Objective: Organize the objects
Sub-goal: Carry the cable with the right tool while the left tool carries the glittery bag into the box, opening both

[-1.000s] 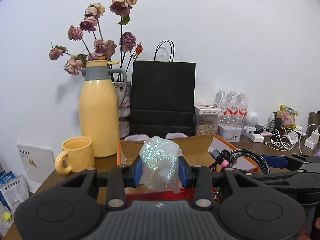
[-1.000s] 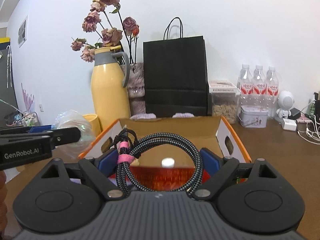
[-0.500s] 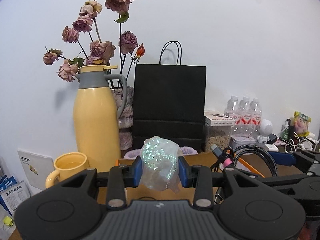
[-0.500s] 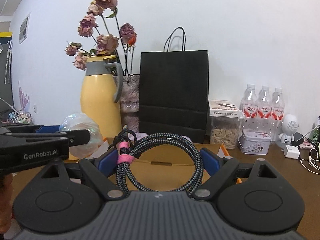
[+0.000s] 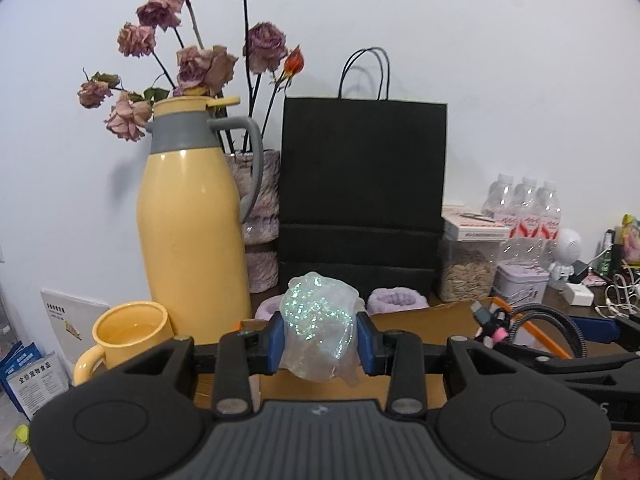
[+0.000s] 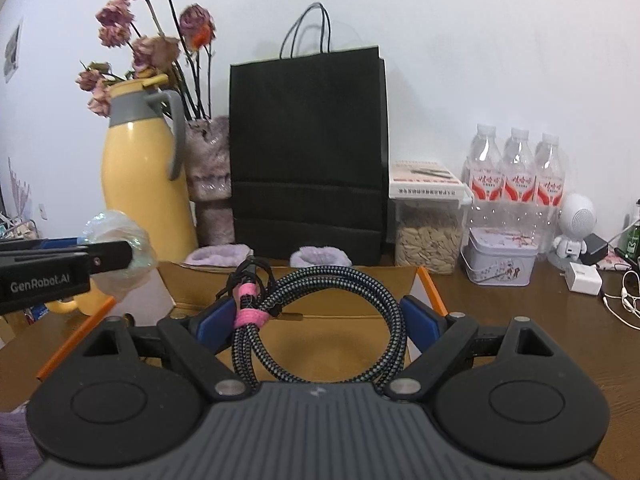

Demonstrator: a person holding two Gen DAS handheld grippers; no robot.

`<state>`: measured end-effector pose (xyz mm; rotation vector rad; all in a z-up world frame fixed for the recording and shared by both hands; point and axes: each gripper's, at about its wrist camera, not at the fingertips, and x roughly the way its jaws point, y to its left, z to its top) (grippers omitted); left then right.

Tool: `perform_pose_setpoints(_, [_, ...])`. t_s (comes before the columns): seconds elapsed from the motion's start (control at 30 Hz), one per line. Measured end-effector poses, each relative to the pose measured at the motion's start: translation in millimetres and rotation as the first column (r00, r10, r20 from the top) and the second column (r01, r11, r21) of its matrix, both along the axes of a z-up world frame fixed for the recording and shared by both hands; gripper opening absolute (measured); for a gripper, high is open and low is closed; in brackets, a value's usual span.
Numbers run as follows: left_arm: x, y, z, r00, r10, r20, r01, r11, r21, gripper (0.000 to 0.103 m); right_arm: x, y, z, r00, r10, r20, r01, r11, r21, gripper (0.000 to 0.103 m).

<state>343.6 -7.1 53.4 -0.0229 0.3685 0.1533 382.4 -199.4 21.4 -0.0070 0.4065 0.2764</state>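
We see a crinkly, iridescent clear plastic wad [image 5: 318, 326], a braided fabric-sheathed cable [image 6: 320, 320] with a pink fuzzy tie [image 6: 249, 314], and a matt brown cardboard box [image 6: 320, 300]. The yellow jug [image 5: 192, 240] is glossy and smooth; the black bag [image 5: 362, 196] is matt paper. The grippers' housings are matt black plastic with smooth blue pads [image 5: 275, 342], over a dark wood-grain table [image 6: 560, 320].

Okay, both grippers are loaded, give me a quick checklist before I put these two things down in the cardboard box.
1. Left gripper shut on the iridescent plastic wad: ok.
2. Right gripper shut on the coiled braided cable: ok.
3. Pink tie binds the coil: ok.
4. Cardboard box open below the right gripper: ok.
5. Box floor free of other things: cannot tell, mostly hidden.
6. Wad over the box rather than beside it: cannot tell.
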Motion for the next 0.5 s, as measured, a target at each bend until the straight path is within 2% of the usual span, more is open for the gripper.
perform_pose_setpoints(0.27, [14.6, 4.0, -10.3, 0.999, 0.002, -0.036, -0.002, 1.0, 0.004, 0.036, 10.9, 6.6, -8.9, 0.999, 0.017, -0.031, -0.018, 0.999, -0.03, 0.09])
perform_pose_setpoints(0.33, [15.8, 3.0, -11.9, 0.999, 0.007, -0.045, -0.007, 1.0, 0.009, 0.046, 12.1, 7.5, -10.6, 0.999, 0.023, -0.048, -0.025, 0.999, -0.038, 0.091])
perform_pose_setpoints(0.37, [16.2, 2.3, -13.0, 0.999, 0.012, -0.051, -0.011, 1.0, 0.014, 0.058, 12.7, 8.1, -11.5, 0.998, 0.029, -0.057, -0.031, 0.999, -0.04, 0.092])
perform_pose_setpoints(0.4, [16.6, 1.5, -13.7, 0.998, 0.016, -0.054, -0.015, 1.0, 0.02, 0.078, 12.6, 8.4, -12.5, 0.998, 0.03, -0.061, -0.033, 0.999, -0.039, 0.101])
perform_pose_setpoints(0.47, [16.6, 0.0, -14.8, 0.999, 0.021, -0.05, -0.019, 0.999, 0.033, 0.103, 11.1, 9.4, -12.9, 0.998, 0.025, -0.057, -0.028, 0.999, -0.046, 0.103])
perform_pose_setpoints(0.5, [15.6, -0.5, -15.1, 0.999, 0.023, -0.04, -0.022, 0.999, 0.037, 0.103, 10.3, 10.0, -12.9, 0.998, 0.025, -0.057, -0.028, 0.998, -0.052, 0.103])
